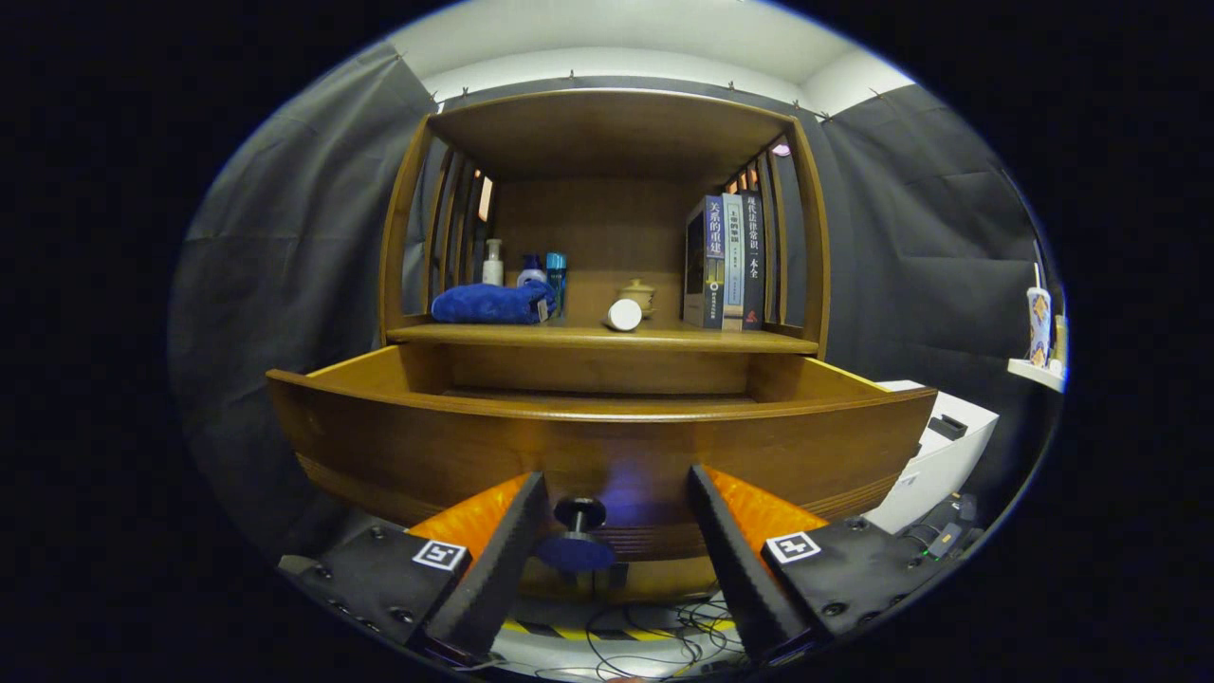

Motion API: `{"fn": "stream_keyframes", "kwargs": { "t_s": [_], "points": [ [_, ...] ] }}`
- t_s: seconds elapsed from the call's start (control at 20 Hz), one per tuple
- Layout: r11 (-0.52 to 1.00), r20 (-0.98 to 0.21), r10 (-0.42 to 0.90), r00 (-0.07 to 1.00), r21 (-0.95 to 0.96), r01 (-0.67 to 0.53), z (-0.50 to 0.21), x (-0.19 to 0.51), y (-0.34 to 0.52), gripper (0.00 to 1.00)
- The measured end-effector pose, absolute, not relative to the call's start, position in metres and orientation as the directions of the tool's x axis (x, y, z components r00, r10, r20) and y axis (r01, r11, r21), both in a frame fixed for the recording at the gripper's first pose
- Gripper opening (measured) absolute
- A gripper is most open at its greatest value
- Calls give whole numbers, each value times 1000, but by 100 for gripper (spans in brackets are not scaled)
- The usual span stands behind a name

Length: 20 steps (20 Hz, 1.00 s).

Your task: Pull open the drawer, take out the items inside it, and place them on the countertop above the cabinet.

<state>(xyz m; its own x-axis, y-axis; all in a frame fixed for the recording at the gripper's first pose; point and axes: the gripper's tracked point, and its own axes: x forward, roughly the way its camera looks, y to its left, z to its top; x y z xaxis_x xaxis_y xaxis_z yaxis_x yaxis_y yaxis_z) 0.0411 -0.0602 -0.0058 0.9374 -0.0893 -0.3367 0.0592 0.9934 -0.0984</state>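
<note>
Gripper [616, 493]: fingers [493, 555] black-ribbed with orange backs, spread either side of the dark knob [579, 515]. Just ahead, brown wooden drawer [398, 436]. Beyond, blue cloth [491, 304], white cylinder [624, 314], blue-spined books [726, 261].

The two-finger gripper [616, 503] has two long wedge-shaped fingers [493, 560], each faced on its inner side with dark grey ridged padding that runs to a narrow tip. The outer flanks are bright orange plastic with a fine ribbed texture. Each finger sits on a flat matte black mounting block [379, 579] fixed with small round dark screws (several show along each block's edges). A square black-and-white fiducial marker [793, 546] is stuck on top of each block.
</note>
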Motion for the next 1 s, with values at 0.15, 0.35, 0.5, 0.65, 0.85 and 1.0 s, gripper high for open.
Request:
{"fn": "stream_keyframes", "kwargs": {
  "t_s": [0.15, 0.35, 0.5, 0.65, 0.85, 1.0],
  "points": [
    [994, -349, -89, 933, -85, 63, -9, 56, -60, 99],
    [994, -334, -90, 938, -96, 61, -7, 84, -63, 99],
    [993, -358, -91, 929, -100, 59, -15, 104, -66, 99],
    [993, -349, -91, 933, -102, 59, -16, 127, -68, 99],
    [993, -336, -91, 937, -102, 60, -22, 153, -70, 99],
    [993, -342, -93, 935, -97, 63, -26, 168, -71, 99]
  ]
}}
